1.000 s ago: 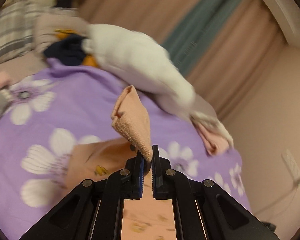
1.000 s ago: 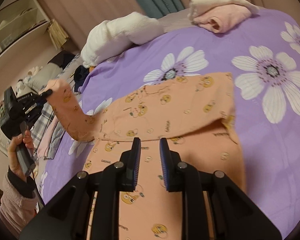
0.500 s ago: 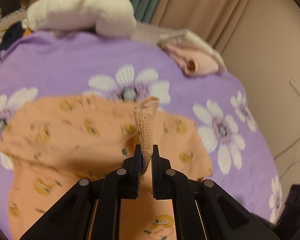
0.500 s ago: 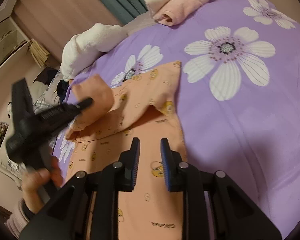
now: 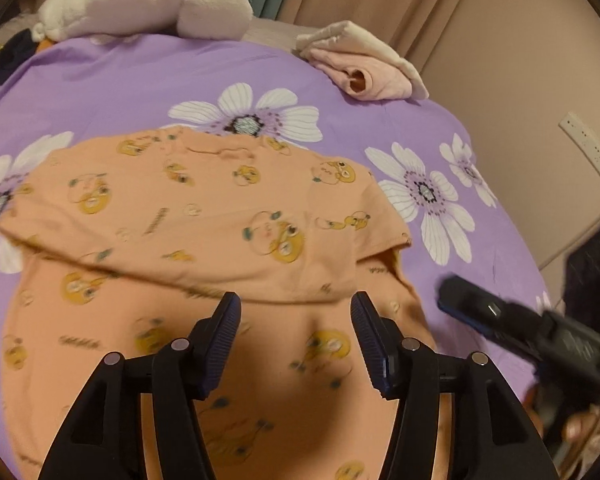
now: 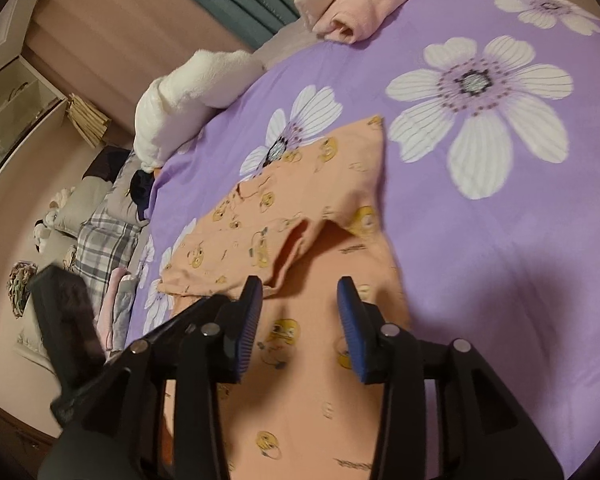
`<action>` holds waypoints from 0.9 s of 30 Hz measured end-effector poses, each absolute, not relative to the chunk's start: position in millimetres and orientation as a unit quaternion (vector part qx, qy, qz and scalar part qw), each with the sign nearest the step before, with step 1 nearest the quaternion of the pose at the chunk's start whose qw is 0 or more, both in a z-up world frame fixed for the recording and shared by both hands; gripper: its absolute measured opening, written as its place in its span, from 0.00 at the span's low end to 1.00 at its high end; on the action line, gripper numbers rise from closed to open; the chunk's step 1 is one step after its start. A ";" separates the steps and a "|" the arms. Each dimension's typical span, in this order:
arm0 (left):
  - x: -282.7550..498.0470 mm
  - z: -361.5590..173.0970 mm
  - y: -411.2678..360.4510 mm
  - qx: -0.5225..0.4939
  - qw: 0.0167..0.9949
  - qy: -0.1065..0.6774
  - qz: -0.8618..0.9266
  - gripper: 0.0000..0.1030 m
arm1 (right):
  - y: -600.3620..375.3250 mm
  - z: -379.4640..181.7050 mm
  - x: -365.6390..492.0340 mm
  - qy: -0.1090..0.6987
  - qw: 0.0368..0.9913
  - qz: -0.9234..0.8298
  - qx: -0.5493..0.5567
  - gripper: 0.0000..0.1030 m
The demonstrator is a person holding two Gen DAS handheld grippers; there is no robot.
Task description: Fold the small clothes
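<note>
The small peach cotton garment with yellow cartoon prints [image 5: 204, 216] lies spread on the bed's purple floral cover [image 5: 140, 76], its far part folded back toward the near part so a doubled flap lies across the middle. The left tool [image 5: 296, 310] hovers just above the flap's near edge, its jaws opening and already wide, with nothing between them. The right tool [image 6: 300, 300] hangs over the garment's right side near a loose, puckered fold corner, its jaws also opening, at a moderate gap, gripping nothing.

The main risk, as I judge it, is that raised corner at the right edge: if a tool pinches only the top layer there, the flap could drag and undo the fold, or trap a crease. The fabric is thin and limp, so a one-sided pull would likely skew the layers. The two tools are also near each other and could collide.

No container shows. A folded pink and cream garment [image 5: 364, 68] and a white fluffy bundle [image 5: 148, 0] rest at the bed's far end, well apart from the work.
</note>
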State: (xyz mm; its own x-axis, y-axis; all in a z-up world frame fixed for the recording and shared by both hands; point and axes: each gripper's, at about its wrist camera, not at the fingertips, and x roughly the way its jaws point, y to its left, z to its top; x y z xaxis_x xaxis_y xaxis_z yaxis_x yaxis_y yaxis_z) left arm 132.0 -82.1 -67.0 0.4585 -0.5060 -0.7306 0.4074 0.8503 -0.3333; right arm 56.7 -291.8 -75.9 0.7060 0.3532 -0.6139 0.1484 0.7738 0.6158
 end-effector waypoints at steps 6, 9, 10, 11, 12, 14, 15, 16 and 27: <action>121.9 -59.4 -33.7 -0.047 0.868 0.438 -0.230 0.57 | -270.0 -85.0 94.1 0.407 0.848 0.071 0.332 0.41; 119.7 -58.2 -7.2 -0.057 0.873 0.436 -0.212 0.57 | -262.2 -91.0 112.7 0.430 0.842 0.055 0.320 0.41; 119.2 -58.6 1.1 -0.063 0.873 0.436 -0.209 0.57 | -260.4 -93.6 117.7 0.439 0.839 0.049 0.319 0.41; 118.6 -58.8 9.5 -0.069 0.874 0.435 -0.205 0.57 | -257.6 -97.2 122.0 0.449 0.833 0.049 0.319 0.39; 118.7 -58.6 18.3 -0.075 0.875 0.435 -0.200 0.57 | -254.1 -99.2 124.4 0.455 0.830 0.052 0.317 0.36; 119.7 -58.8 32.9 -0.083 0.877 0.434 -0.189 0.57 | -245.3 -99.6 127.8 0.464 0.833 0.056 0.297 0.17; 121.0 -58.8 40.4 -0.087 0.879 0.432 -0.183 0.57 | -239.7 -99.5 129.4 0.469 0.835 0.052 0.282 0.10; 122.3 -58.6 44.8 -0.089 0.880 0.430 -0.179 0.57 | -236.5 -99.3 130.8 0.472 0.837 0.050 0.273 0.08; 138.3 -64.8 91.2 -0.145 0.882 0.425 -0.140 0.57 | -240.8 -15.3 149.1 0.407 0.896 0.042 0.172 0.05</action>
